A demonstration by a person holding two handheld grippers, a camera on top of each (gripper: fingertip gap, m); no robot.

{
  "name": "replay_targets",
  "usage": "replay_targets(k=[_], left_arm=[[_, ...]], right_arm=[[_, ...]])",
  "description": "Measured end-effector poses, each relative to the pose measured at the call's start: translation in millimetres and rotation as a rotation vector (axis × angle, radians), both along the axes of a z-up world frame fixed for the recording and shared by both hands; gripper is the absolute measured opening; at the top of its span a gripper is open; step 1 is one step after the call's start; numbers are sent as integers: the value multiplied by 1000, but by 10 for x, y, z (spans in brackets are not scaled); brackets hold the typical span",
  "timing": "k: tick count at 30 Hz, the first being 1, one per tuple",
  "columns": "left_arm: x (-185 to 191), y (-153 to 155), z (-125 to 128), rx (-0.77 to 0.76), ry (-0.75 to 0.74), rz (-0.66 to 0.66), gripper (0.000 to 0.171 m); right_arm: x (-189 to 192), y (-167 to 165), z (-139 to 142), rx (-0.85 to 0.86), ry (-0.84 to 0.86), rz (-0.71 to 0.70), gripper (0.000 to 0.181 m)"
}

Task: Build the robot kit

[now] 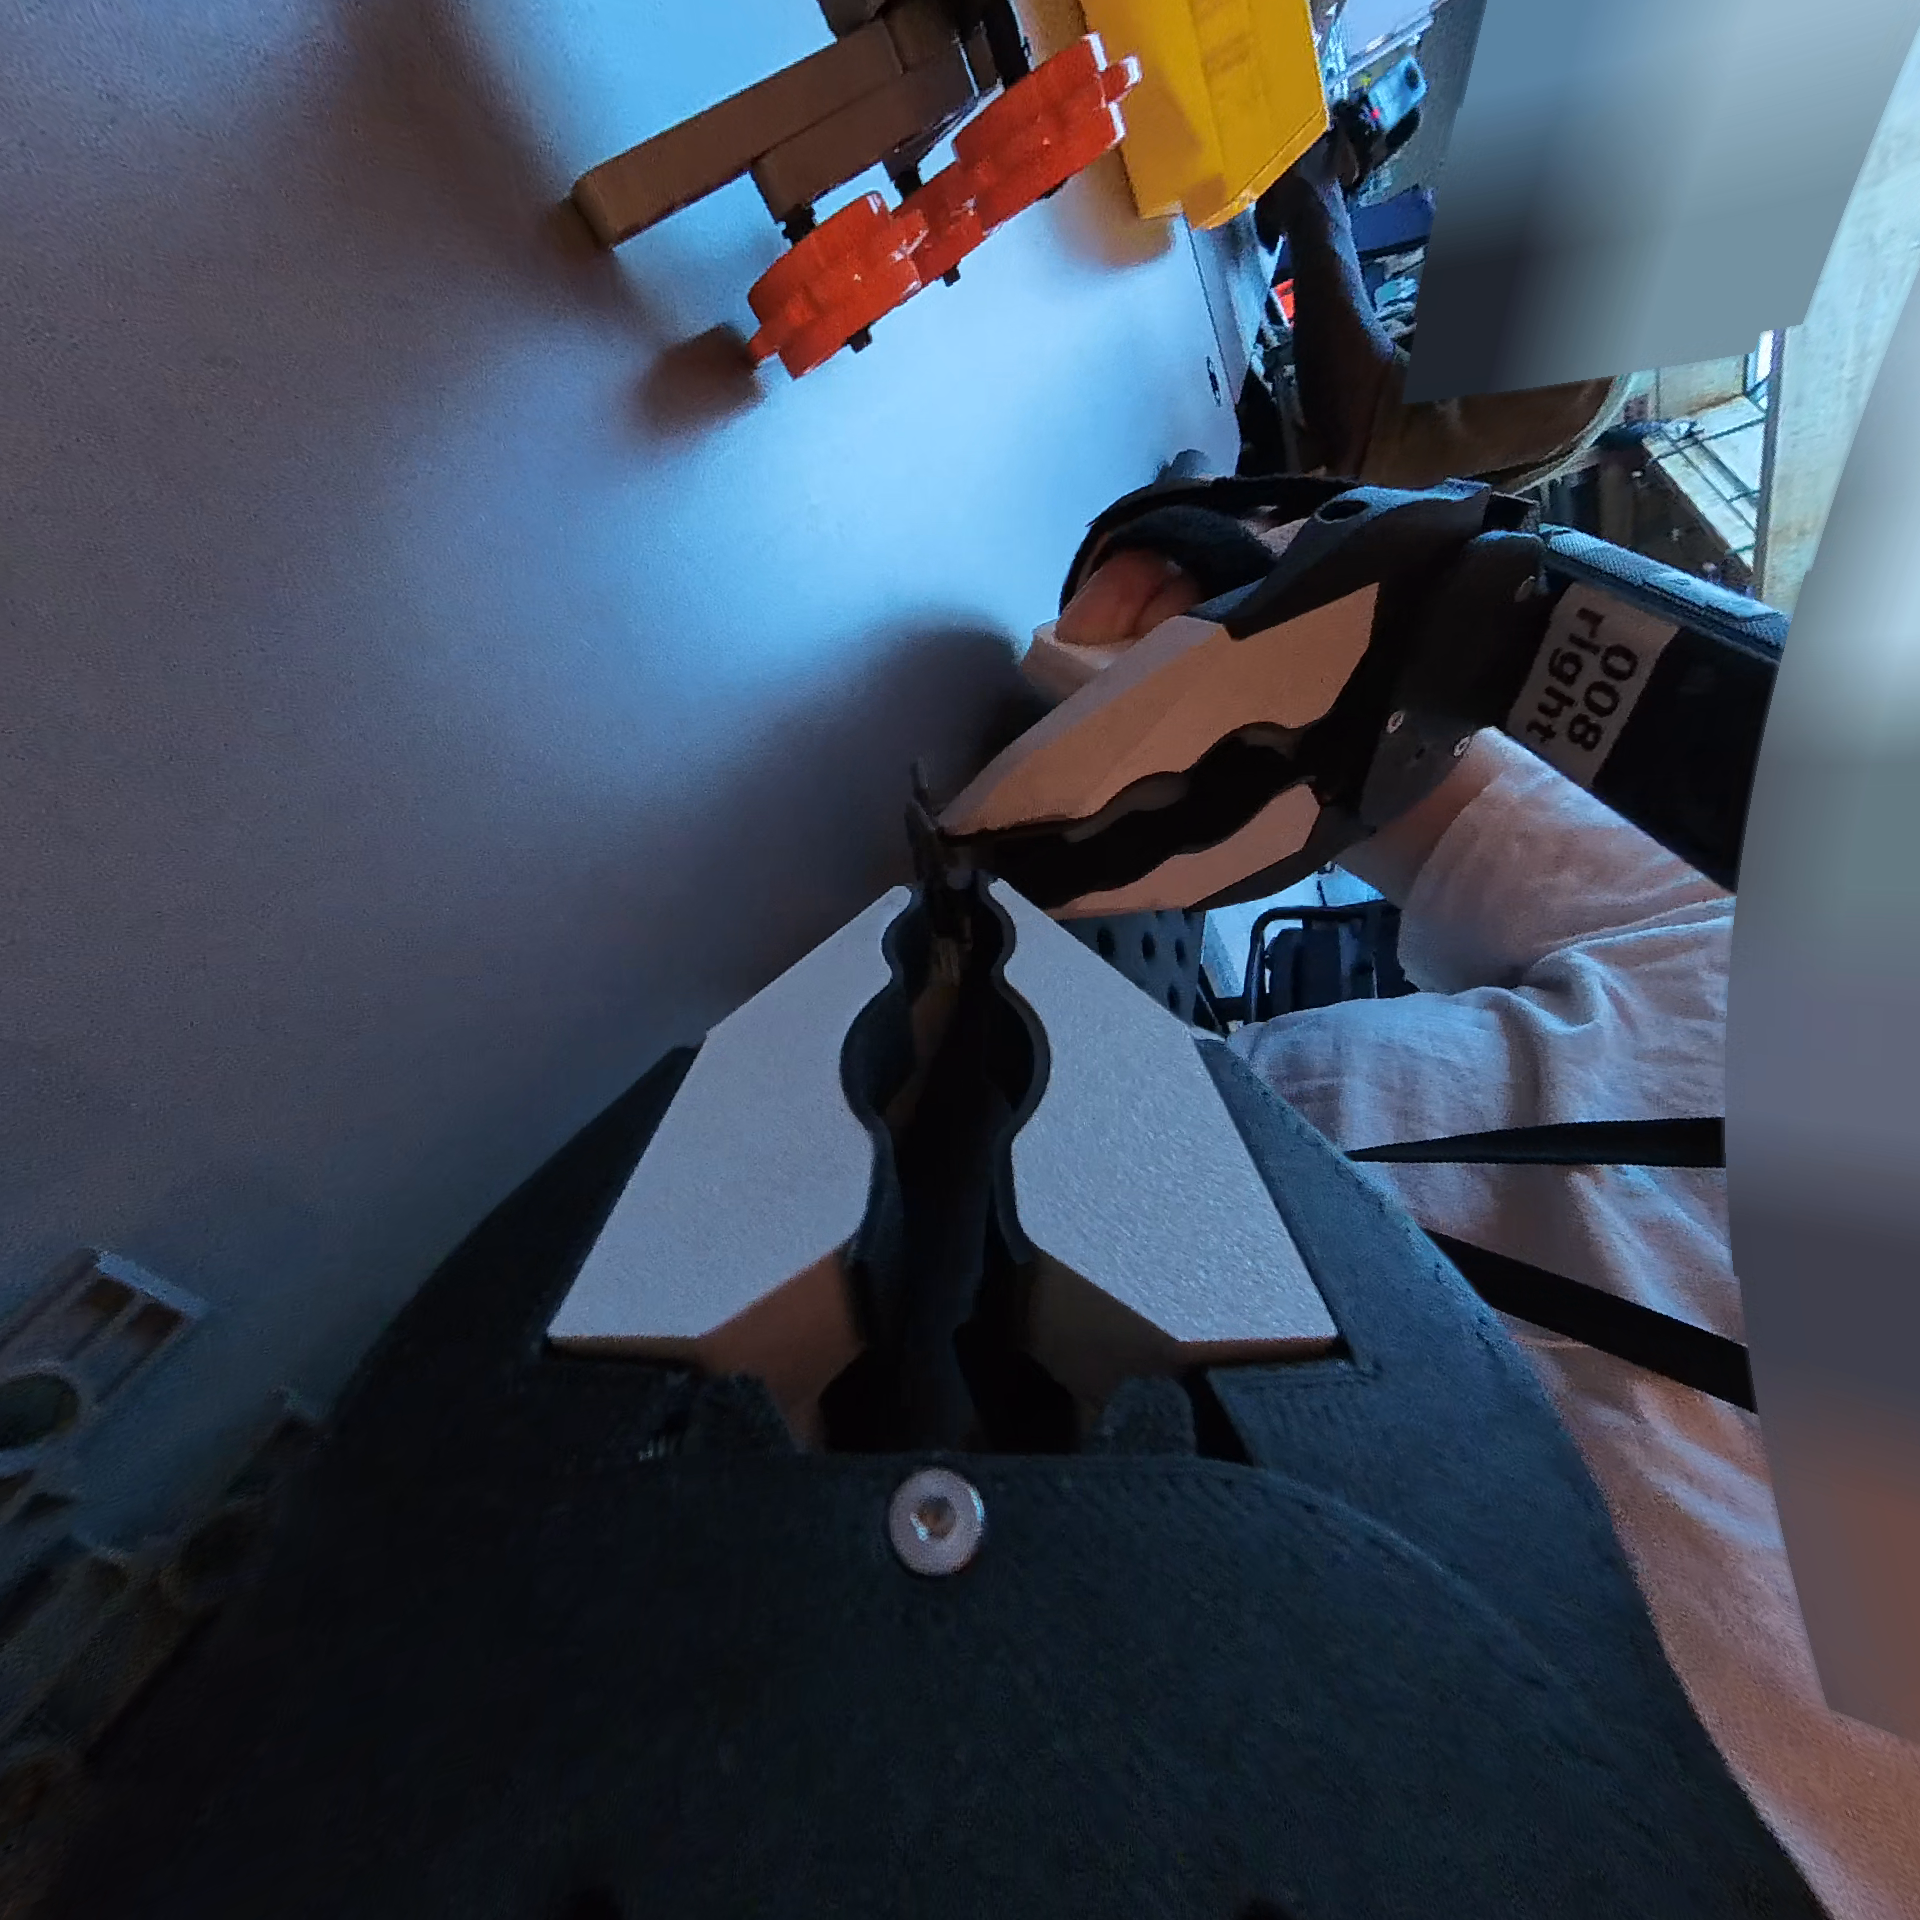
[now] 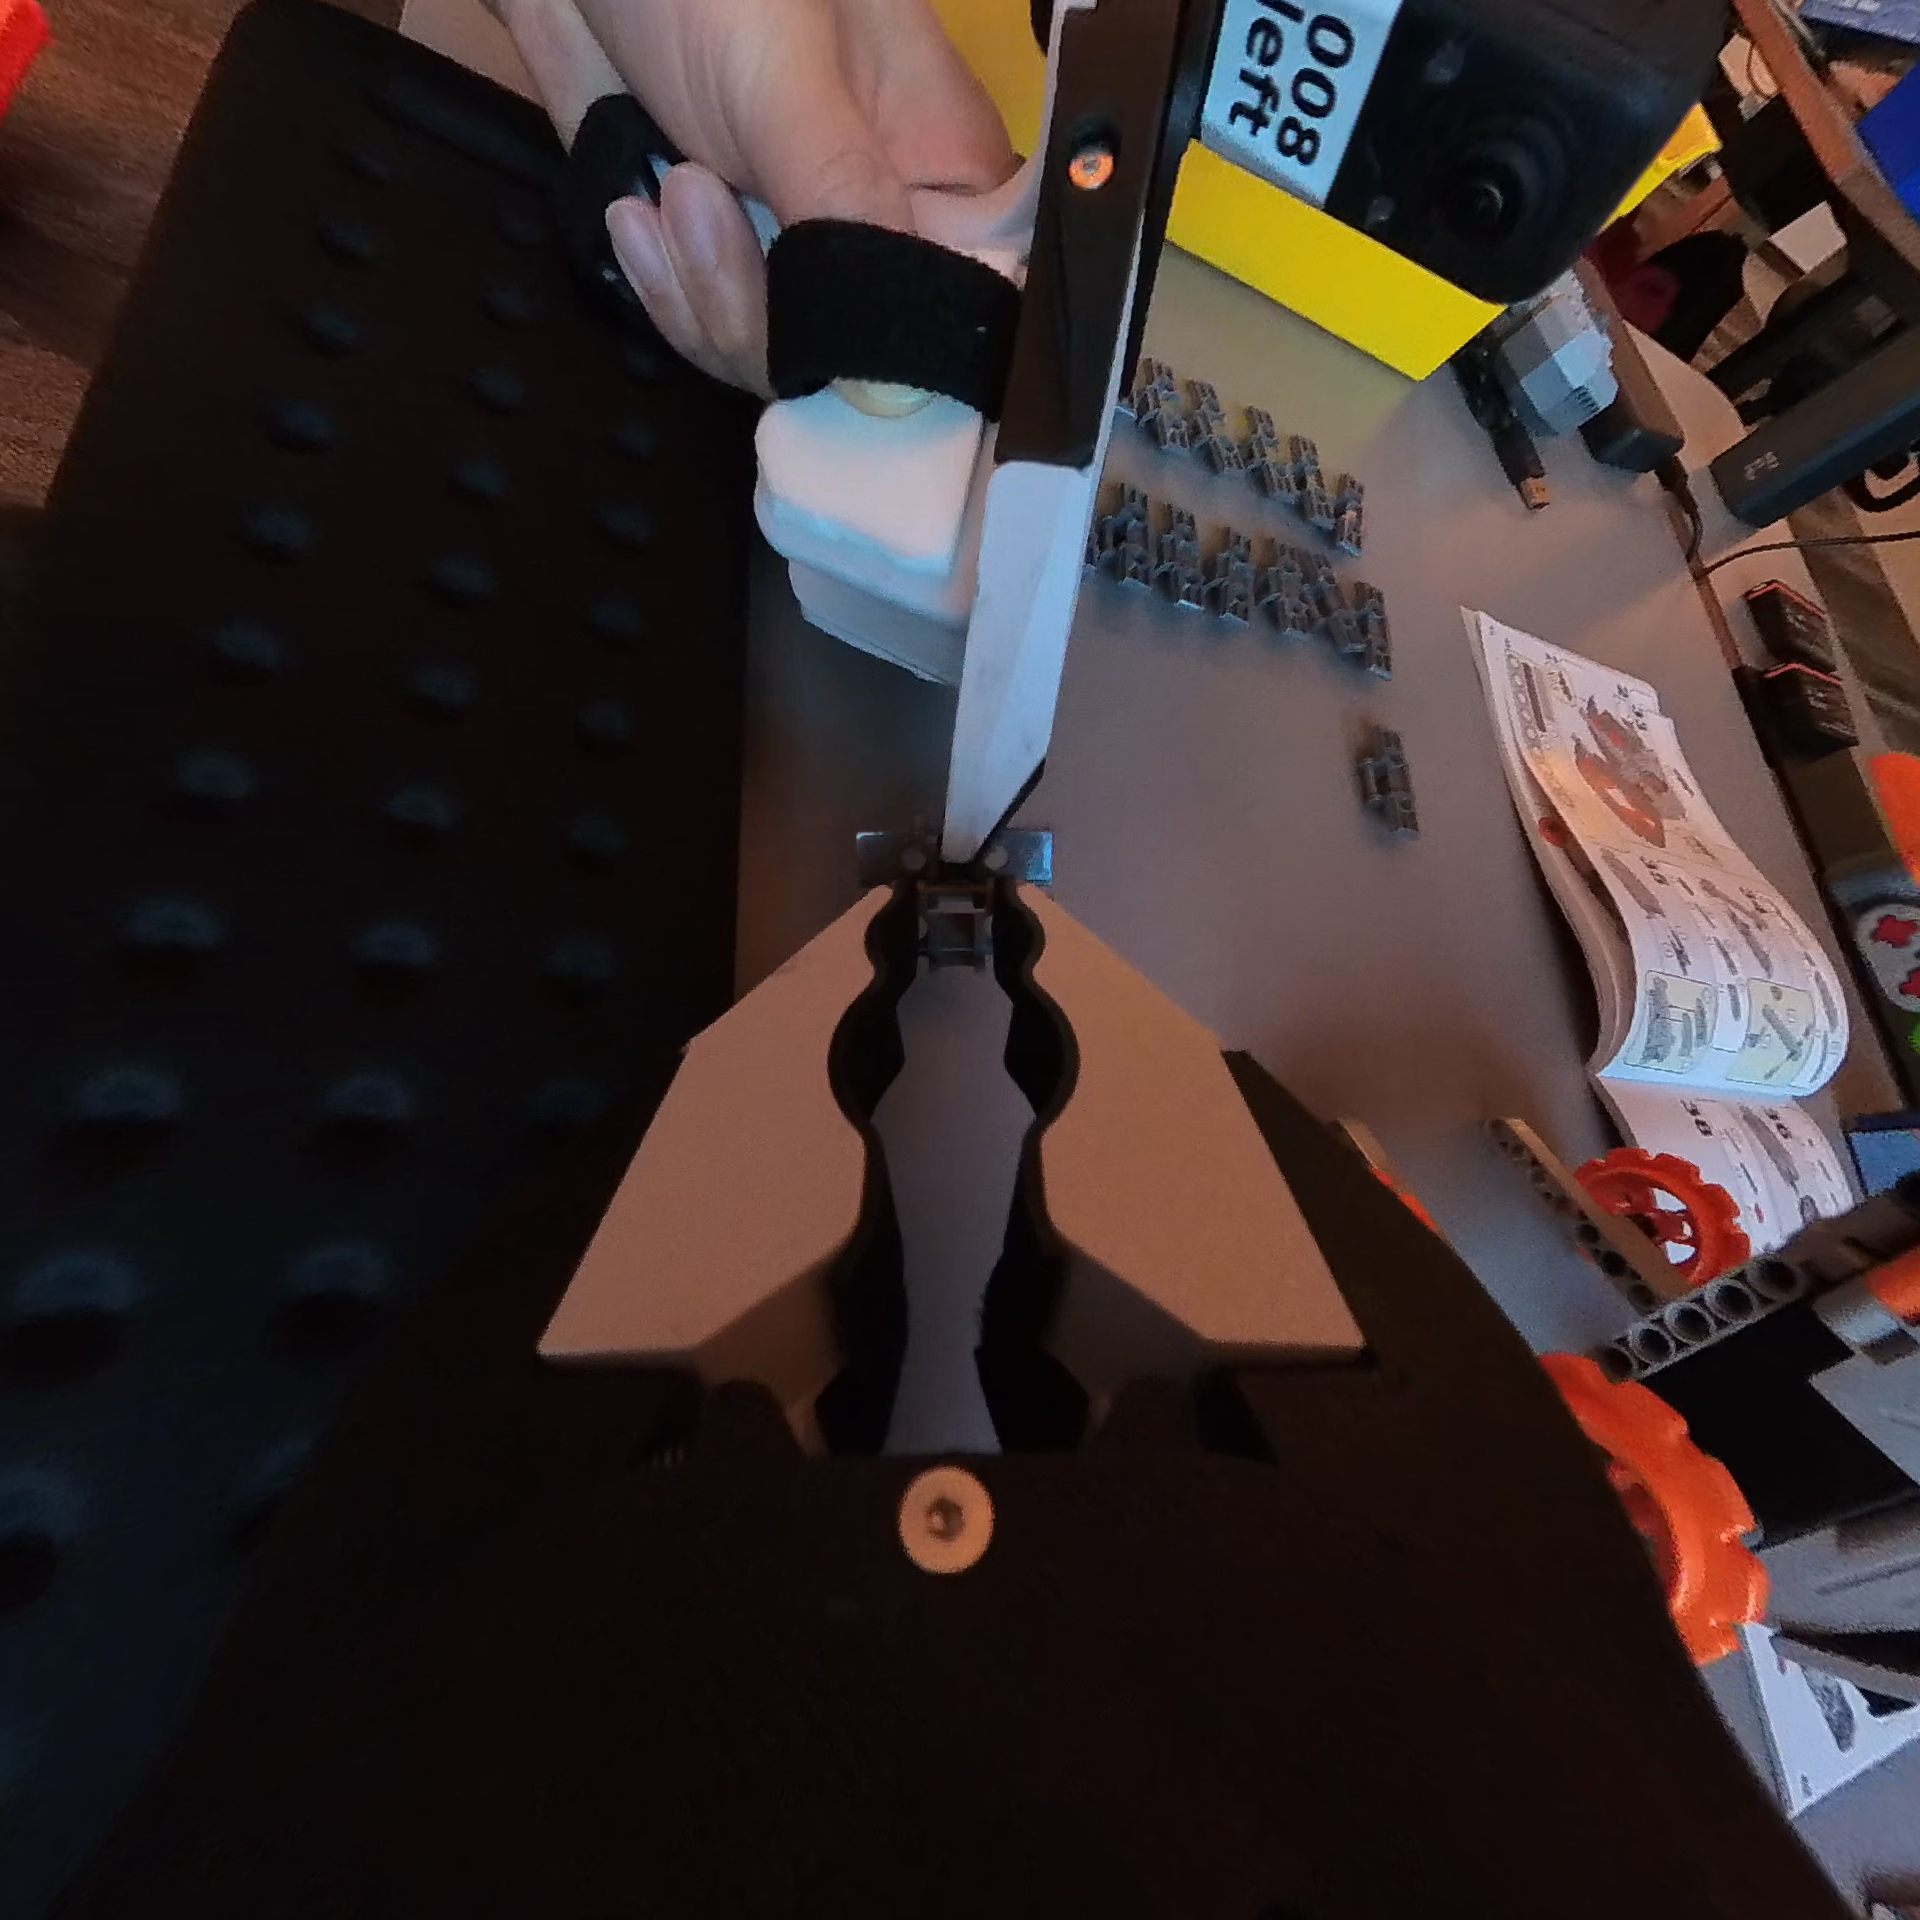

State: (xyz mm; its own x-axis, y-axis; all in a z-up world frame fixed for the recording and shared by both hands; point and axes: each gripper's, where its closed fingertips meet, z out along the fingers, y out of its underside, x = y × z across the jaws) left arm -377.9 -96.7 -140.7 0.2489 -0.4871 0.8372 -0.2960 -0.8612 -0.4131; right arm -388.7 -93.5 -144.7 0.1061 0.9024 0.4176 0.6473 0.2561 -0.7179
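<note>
Left of the scene in the right wrist view lies a black perforated mat [image 2: 343, 727] on the grey table [image 2: 1195, 935]. At centre the right gripper [image 2: 951, 914] is closed on a small grey link piece [image 2: 954, 935], pinched at its fingertips; a flat grey cross-piece [image 2: 1029, 854] sits just beyond it. The left gripper [image 2: 971, 847] descends from the far side, held in a hand [image 2: 790, 135], its tips meeting the same assembly; in the left wrist view the left gripper [image 1: 948, 899] is clamped on a dark, thin part [image 1: 940, 831], tip to tip with the right gripper [image 1: 951, 826]. To the right lie rows of grey links [image 2: 1247, 520], an open instruction booklet [image 2: 1662, 873], orange toothed wheels [image 2: 1662, 1226] and, far off, a yellow bin [image 2: 1299, 260].
</note>
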Motion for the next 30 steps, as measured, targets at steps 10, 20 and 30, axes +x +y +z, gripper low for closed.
replay_targets(k=[10,20,30], left_arm=[[-26,62,-44,76,56,50,5],[-18,46,-44,117,68,39,5],[-38,114,61,-41,-59,77,6]], right_arm=[[-22,71,-48,58,-63,-86,13],[-15,56,-57,-74,-47,-60,12],[-35,119,45,145,-78,-101,13]])
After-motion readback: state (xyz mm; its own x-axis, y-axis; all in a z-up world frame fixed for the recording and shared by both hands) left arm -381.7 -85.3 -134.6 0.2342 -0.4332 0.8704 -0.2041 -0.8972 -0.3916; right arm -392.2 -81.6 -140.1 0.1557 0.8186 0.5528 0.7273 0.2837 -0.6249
